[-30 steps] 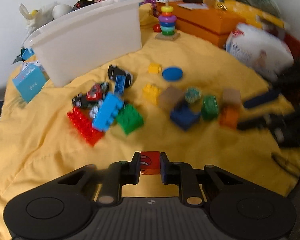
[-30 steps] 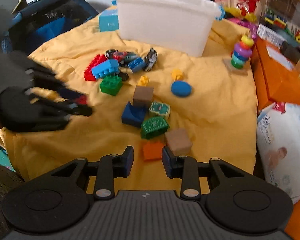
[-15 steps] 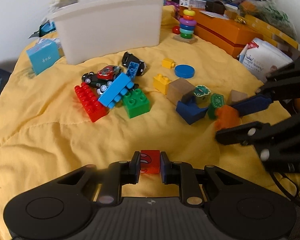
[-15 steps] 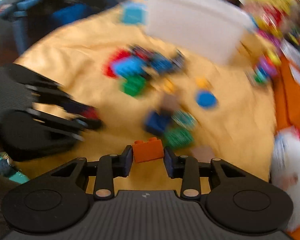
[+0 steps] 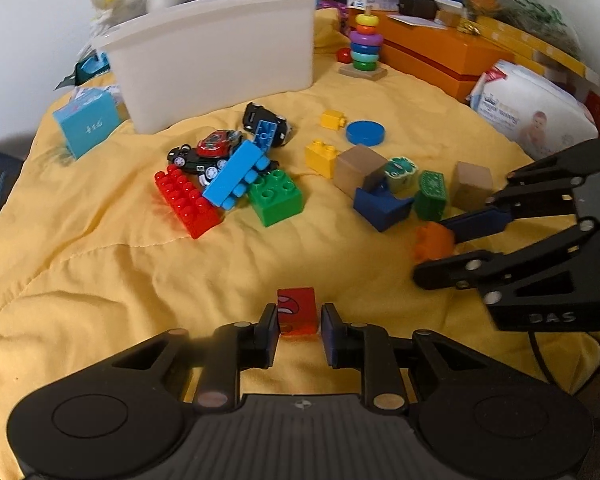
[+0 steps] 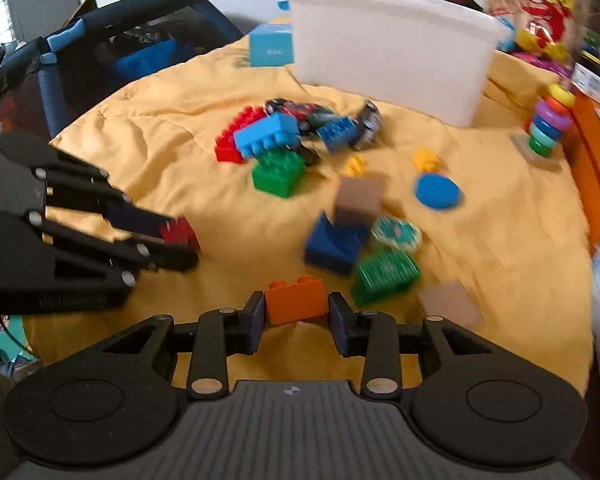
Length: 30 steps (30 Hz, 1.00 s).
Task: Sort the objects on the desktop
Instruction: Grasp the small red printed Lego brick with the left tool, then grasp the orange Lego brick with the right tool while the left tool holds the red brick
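Observation:
My left gripper (image 5: 299,330) is shut on a red printed block (image 5: 297,311) and holds it above the yellow cloth (image 5: 100,264). My right gripper (image 6: 296,320) is shut on an orange brick (image 6: 296,300); the brick also shows in the left wrist view (image 5: 432,242). A white bin (image 5: 220,60) stands at the back; it also shows in the right wrist view (image 6: 388,52). Loose toys lie in between: a red plate (image 5: 186,200), blue brick (image 5: 234,174), green brick (image 5: 276,196), toy cars (image 5: 212,148), wooden blocks (image 5: 358,168), navy piece (image 5: 380,204).
A ring stacker (image 5: 364,46), an orange box (image 5: 440,54) and a wipes pack (image 5: 532,108) line the right side. A blue carton (image 5: 86,122) stands left of the bin. A dark basket (image 6: 112,68) sits beyond the cloth's left edge.
My right gripper closed on the orange brick and lifted it off the cloth. My left gripper kept hold of the red block while its view swung left, then steadied.

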Available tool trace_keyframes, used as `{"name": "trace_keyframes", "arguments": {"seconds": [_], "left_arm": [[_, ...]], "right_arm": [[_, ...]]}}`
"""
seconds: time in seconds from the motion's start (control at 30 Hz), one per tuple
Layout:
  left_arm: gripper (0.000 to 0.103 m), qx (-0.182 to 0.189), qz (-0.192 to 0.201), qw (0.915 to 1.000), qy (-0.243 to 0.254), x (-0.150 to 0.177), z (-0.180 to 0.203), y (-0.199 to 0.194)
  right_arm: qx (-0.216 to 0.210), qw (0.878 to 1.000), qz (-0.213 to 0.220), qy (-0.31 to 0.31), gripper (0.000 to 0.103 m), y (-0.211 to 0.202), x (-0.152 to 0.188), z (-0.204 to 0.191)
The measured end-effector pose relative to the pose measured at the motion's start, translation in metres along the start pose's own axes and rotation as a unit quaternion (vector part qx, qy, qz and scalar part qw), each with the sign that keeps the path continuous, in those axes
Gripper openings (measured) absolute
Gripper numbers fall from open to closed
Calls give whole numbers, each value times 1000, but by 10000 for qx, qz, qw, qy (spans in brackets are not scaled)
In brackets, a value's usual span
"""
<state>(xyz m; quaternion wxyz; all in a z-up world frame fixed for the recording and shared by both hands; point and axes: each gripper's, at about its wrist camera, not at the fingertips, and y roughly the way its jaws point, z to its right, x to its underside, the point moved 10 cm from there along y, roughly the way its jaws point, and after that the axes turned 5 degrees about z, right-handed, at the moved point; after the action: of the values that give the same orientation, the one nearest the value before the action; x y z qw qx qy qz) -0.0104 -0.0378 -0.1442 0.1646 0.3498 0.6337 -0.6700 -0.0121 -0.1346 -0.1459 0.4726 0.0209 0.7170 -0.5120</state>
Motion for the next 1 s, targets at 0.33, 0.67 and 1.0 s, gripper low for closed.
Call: {"name": "trace_keyframes", "arguments": {"seconds": [0.33, 0.67, 1.0], "left_arm": [[35, 47, -62, 10000, -24, 5, -9, -9], [35, 85, -19, 9998, 174, -2, -8, -8], [35, 132, -83, 9992, 355, -1, -7, -5]], "right_arm": [[317, 9993, 202, -8, 49, -20, -21, -4], [925, 9932, -702, 53, 32, 0, -11, -6], [597, 9960, -392, -534, 9, 2, -16, -28]]}}
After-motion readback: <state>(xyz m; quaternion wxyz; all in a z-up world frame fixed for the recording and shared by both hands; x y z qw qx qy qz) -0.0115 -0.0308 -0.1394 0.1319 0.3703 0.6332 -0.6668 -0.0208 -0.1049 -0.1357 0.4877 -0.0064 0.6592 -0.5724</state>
